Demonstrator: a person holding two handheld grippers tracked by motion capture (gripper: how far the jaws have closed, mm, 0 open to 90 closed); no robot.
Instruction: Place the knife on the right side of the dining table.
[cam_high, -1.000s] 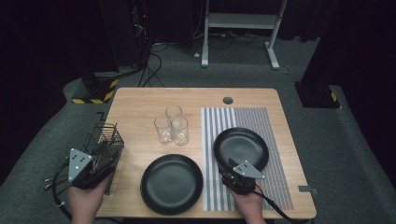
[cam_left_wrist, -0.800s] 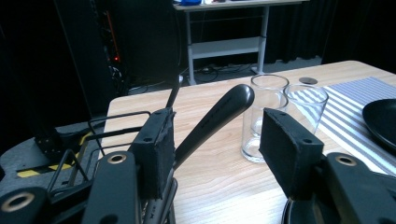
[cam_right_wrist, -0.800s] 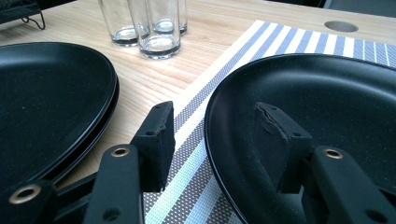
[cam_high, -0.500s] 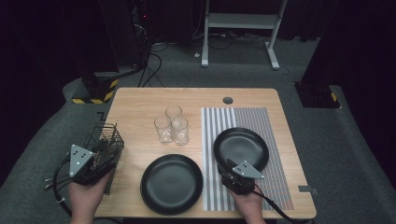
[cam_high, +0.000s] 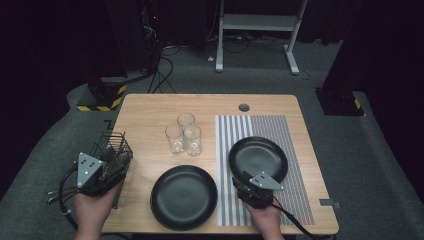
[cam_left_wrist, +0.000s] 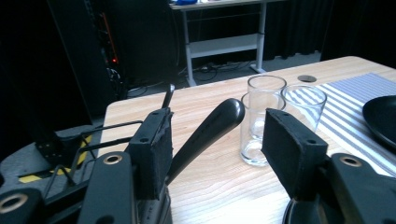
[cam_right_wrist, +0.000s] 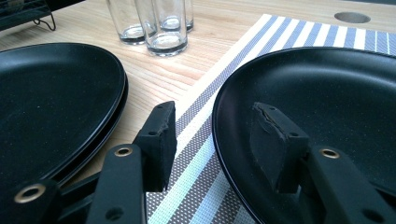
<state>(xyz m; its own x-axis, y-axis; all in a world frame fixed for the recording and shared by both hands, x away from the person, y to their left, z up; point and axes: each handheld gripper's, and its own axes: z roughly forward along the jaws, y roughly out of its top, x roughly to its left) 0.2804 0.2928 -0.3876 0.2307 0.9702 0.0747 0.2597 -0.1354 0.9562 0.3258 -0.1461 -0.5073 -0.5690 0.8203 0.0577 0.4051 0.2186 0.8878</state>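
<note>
At the left edge of the table (cam_high: 150, 107), the left gripper (cam_high: 102, 172) hovers right over the wire basket (cam_high: 116, 145), and the left gripper view puts a black utensil handle (cam_left_wrist: 205, 133) between its jaws. That handle slants up out of the basket and lies against the left pad (cam_left_wrist: 161, 149); the right pad (cam_left_wrist: 287, 149) stands clear of it, so the jaws are apart and nothing is clamped. Over on the striped mat (cam_high: 272, 127) at the table's right side, the right gripper (cam_high: 243, 186) sits low at the near rim of the right-hand black plate (cam_high: 258, 157). The right gripper view shows that rim running between the jaws: one pad rests inside the plate's well, the other hangs outside over the mat, with a gap to the rim. Half spread, then, and no squeeze on the plate. A second black plate (cam_high: 184, 196) lies on bare wood near the front edge, just left of the mat. Three clear glasses (cam_high: 183, 134) stand bunched near the table's middle, just behind that plate. A round hole (cam_high: 244, 107) marks the back edge.
</note>
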